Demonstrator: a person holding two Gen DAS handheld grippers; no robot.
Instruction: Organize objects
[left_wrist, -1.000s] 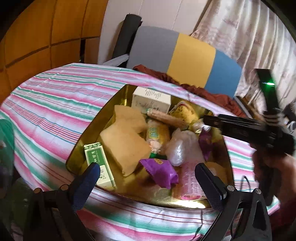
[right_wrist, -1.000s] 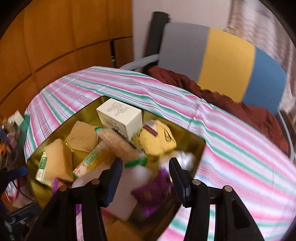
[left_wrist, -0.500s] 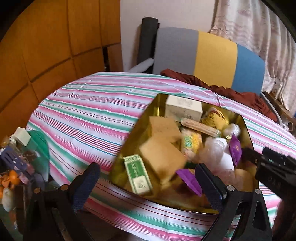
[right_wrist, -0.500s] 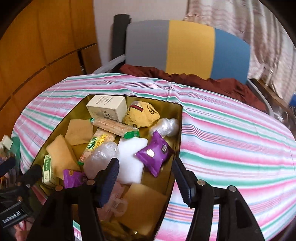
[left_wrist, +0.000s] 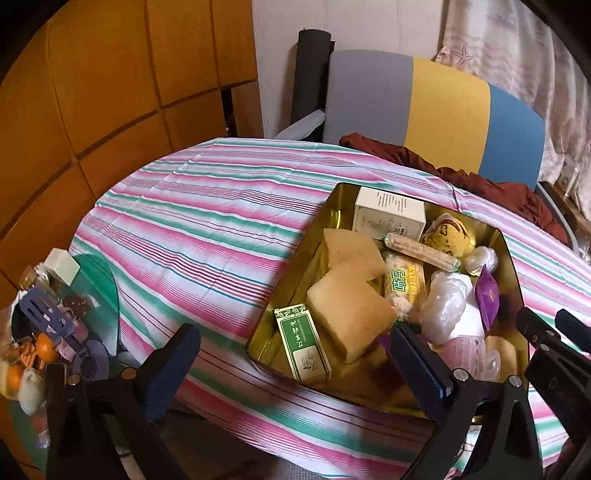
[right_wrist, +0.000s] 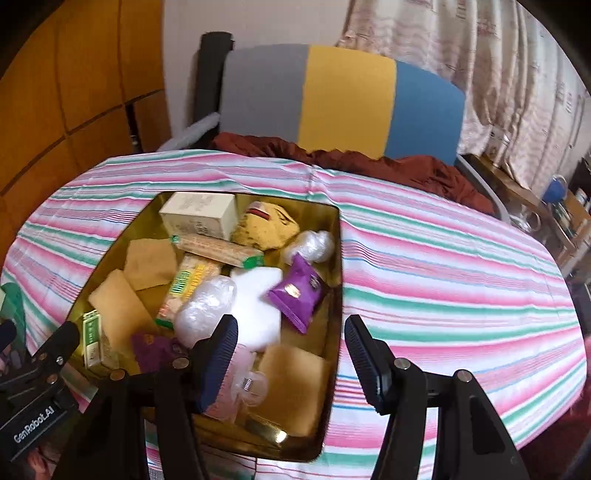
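Both cameras have pulled back. From the left wrist, our left gripper (left_wrist: 291, 354) hangs open and empty near the worktop's (left_wrist: 207, 221) front edge; the gold tray (left_wrist: 332, 206) remains jumbled.

From the right wrist, our right gripper (right_wrist: 291, 354) gapes empty over the tray's near end; we judge sorting barely begun.

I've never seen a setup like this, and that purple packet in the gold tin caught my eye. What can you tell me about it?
The purple packet is a small, glossy, sealed snack-type wrapper with a pale oval label. It lies tilted in the gold tin near the right wall, resting partly on a white foam piece, just below a clear plastic bundle. Neither gripper touches it.
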